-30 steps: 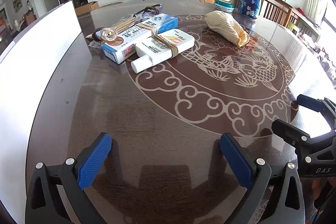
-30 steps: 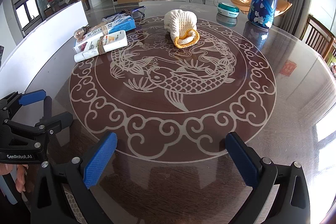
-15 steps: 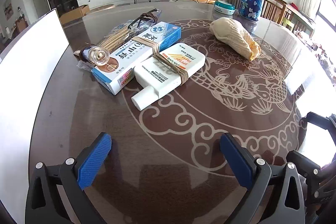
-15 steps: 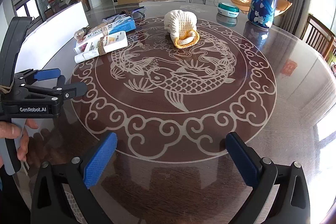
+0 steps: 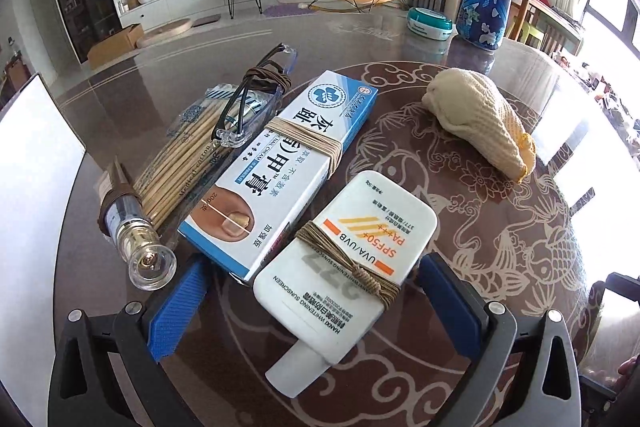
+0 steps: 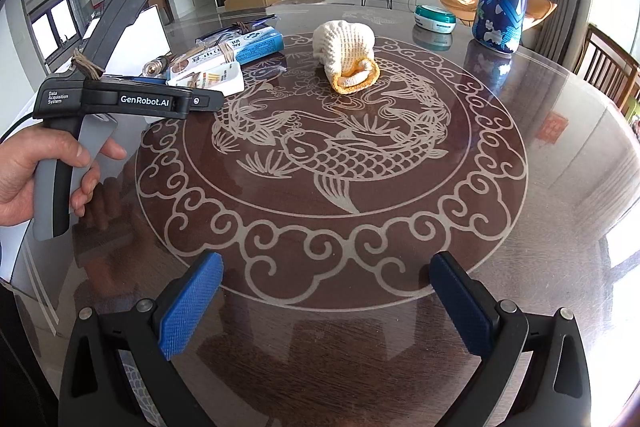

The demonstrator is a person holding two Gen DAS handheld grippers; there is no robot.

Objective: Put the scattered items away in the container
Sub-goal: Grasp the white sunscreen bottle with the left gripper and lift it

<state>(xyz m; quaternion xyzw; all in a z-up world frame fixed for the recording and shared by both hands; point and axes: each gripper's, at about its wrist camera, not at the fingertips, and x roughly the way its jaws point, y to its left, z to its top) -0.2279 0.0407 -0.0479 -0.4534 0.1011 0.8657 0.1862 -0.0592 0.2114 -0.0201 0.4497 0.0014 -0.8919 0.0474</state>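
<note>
- left gripper [image 5: 312, 291] jaws wide open, white sunscreen tube [image 5: 344, 267] lying between them, cap end nearest the camera, no pad touching
- nail cream box [image 5: 280, 171] just beside tube, its near corner by the left pad
- right gripper [image 6: 326, 303] jaws open over bare table [image 6: 560, 195], nothing between
- knitted pouch [image 6: 348, 59] well apart, mid-table

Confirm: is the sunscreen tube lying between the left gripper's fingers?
Yes, the sunscreen tube lies between the open left gripper's blue fingers, untouched.
</note>
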